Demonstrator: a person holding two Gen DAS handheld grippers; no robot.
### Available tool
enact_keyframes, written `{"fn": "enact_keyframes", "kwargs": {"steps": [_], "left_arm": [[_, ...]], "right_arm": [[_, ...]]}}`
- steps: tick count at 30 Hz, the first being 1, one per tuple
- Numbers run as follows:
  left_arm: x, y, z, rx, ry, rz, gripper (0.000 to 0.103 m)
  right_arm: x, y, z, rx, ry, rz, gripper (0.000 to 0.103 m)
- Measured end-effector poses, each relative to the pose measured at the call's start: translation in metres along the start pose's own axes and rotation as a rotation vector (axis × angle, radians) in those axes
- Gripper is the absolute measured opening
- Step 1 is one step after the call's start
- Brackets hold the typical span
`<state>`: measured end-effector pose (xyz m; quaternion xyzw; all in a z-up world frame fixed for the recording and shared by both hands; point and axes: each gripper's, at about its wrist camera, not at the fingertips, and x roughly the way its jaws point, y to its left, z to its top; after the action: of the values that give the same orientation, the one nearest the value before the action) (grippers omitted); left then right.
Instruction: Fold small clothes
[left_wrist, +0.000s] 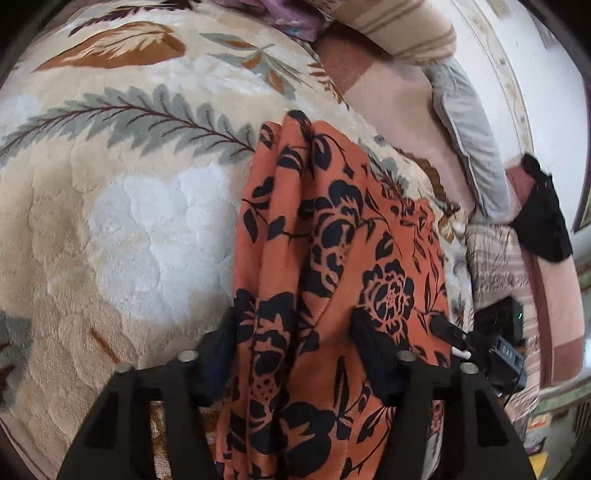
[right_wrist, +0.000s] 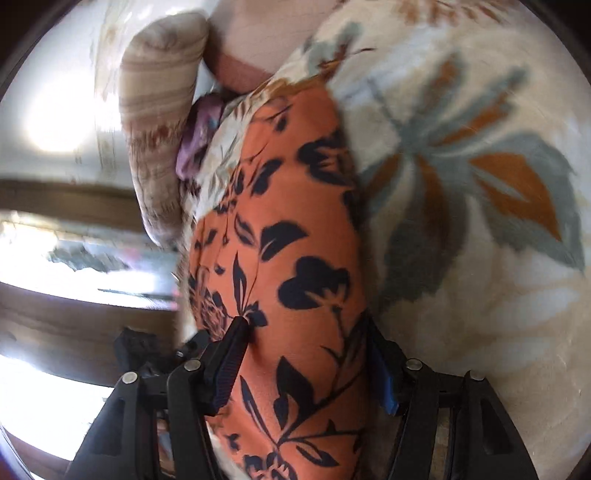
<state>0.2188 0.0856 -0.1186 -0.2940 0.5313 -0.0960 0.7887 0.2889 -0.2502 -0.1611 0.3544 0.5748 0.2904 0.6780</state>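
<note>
Carrying the orange floral garment (left_wrist: 332, 266) through its fold calls, I judge, for both ends kept level and taut, then lowered so the edges meet squarely without bunching. The cloth hangs lengthwise between the fingers of each tool, draping forward onto the leaf-patterned blanket (left_wrist: 122, 206) on the bed. The left tongs (left_wrist: 295, 332) grip one end; the right tongs (right_wrist: 306, 332) clamp the other. Pillows (left_wrist: 399, 29) lie beyond, well apart.

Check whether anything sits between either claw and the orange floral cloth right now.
Nothing visible does. The orange floral cloth already runs between the fingers of the left claw and of the right claw.
</note>
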Motion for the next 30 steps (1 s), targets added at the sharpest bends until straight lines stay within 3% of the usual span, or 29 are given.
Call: {"fn": "enact_keyframes", "kwargs": {"steps": [3, 8, 12, 15, 18, 20, 21, 22, 23, 24, 27, 30], "left_arm": [[0.003, 0.006, 0.004, -0.051, 0.026, -0.050, 0.040], [-0.014, -0.011, -0.004, -0.020, -0.013, -0.067, 0.032], [-0.033, -0.054, -0.016, 0.040, -0.069, -0.139, 0.031], [-0.029, -0.090, -0.022, 0.086, -0.084, -0.163, 0.032], [0.009, -0.111, -0.031, 0.119, -0.041, -0.078, 0.038], [0.044, -0.109, -0.037, 0.106, 0.042, 0.013, 0.038], [0.059, -0.106, -0.041, 0.106, 0.071, 0.083, 0.043], [0.063, -0.103, -0.043, 0.099, 0.064, 0.078, 0.049], [0.058, -0.100, -0.043, 0.081, 0.047, 0.078, 0.054], [0.053, -0.099, -0.043, 0.076, 0.038, 0.078, 0.054], [0.028, -0.104, -0.045, 0.117, -0.016, 0.111, 0.054], [0.005, -0.111, -0.056, 0.147, -0.069, 0.088, 0.054]], "right_arm": [[0.007, 0.014, 0.001, -0.048, 0.024, -0.056, 0.038], [-0.022, 0.054, -0.003, -0.175, -0.011, -0.066, 0.034], [-0.070, 0.076, -0.004, -0.252, -0.071, -0.049, 0.034], [-0.107, 0.066, -0.001, -0.246, -0.112, -0.032, 0.034], [-0.123, 0.022, 0.004, -0.157, -0.125, -0.006, 0.039], [-0.117, -0.023, 0.002, -0.063, -0.125, -0.102, 0.041], [-0.113, -0.042, -0.001, -0.021, -0.118, -0.155, 0.043], [-0.107, -0.063, -0.006, 0.042, -0.094, -0.218, 0.054], [-0.106, -0.074, -0.011, 0.074, -0.091, -0.202, 0.054], [-0.112, -0.080, -0.019, 0.085, -0.118, -0.131, 0.054], [-0.126, -0.060, -0.026, -0.006, -0.168, -0.186, 0.055], [-0.140, -0.030, -0.028, -0.087, -0.226, -0.208, 0.057]]}}
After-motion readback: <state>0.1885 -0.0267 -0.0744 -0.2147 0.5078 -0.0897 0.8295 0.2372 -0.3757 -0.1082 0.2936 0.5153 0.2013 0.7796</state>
